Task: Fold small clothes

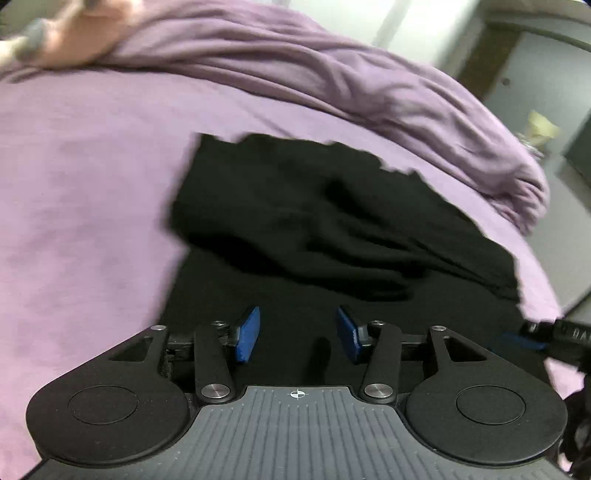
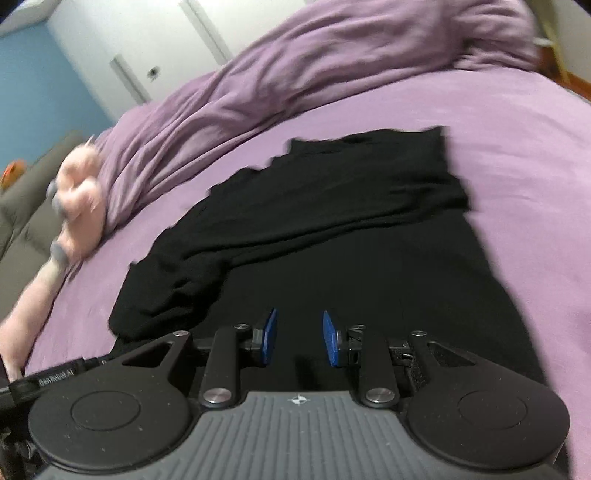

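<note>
A black garment (image 1: 314, 221) lies spread on the purple bed sheet (image 1: 81, 192), with a rumpled fold across its middle. It also shows in the right wrist view (image 2: 351, 229). My left gripper (image 1: 298, 334) is open and empty, low over the garment's near edge. My right gripper (image 2: 299, 338) is open and empty, also low over the near edge. Part of the right gripper (image 1: 554, 334) shows at the right edge of the left wrist view, and part of the left gripper (image 2: 48, 380) at the left edge of the right wrist view.
A bunched purple blanket (image 1: 351, 81) lies along the far side of the bed (image 2: 295, 74). A pink plush toy (image 2: 79, 206) lies on the sheet to the left, seen too in the left wrist view (image 1: 81, 33). Beyond are a white wall (image 2: 129, 44) and a grey sofa (image 2: 22, 206).
</note>
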Available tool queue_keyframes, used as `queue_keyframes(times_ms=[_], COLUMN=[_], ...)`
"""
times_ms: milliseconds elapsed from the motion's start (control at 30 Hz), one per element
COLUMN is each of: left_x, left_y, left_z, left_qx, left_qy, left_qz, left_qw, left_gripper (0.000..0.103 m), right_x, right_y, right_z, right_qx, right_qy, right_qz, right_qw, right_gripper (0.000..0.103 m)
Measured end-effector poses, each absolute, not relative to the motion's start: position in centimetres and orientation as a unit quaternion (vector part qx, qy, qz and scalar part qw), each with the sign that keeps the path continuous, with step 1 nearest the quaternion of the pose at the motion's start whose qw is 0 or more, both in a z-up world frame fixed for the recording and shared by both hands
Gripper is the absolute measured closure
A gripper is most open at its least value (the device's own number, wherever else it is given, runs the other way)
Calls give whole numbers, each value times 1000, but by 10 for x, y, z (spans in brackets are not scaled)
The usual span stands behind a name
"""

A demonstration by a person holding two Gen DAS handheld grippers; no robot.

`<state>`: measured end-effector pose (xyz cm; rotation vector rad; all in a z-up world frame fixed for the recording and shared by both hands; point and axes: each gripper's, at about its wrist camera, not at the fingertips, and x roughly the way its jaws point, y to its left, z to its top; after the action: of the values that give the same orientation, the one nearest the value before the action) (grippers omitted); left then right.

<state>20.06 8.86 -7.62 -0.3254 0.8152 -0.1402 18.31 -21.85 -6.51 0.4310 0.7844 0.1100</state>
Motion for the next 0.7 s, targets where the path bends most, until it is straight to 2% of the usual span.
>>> queue_keyframes(times_ms=[133,333,567,600,633,700], left_x=[197,178,166,167,168,173], left_y=[114,142,150,150,150,147], left_z=[-85,-85,-83,-83,-82,-77], left_qx=[-160,-191,-175,-176,-177,-170], left_qy=[384,367,368,370,370,366], left_qz=[-10,4,21,22,22,18], left_qw=[909,910,913,912,912,915], left_gripper=[47,47,45,45,45,45], right_x=[211,222,239,243,248,254], right_y=[-156,-59,-21,-18,-16,-21], right_z=[-57,-57,-77,-80,-84,-79], right_qx=[90,-119,-190,-198,-196,-165], right_qy=[358,301,309,312,320,324], right_qz=[95,156,173,169,165,156], right_qw=[924,933,916,914,912,918], right_gripper=[71,71,72,75,94,97])
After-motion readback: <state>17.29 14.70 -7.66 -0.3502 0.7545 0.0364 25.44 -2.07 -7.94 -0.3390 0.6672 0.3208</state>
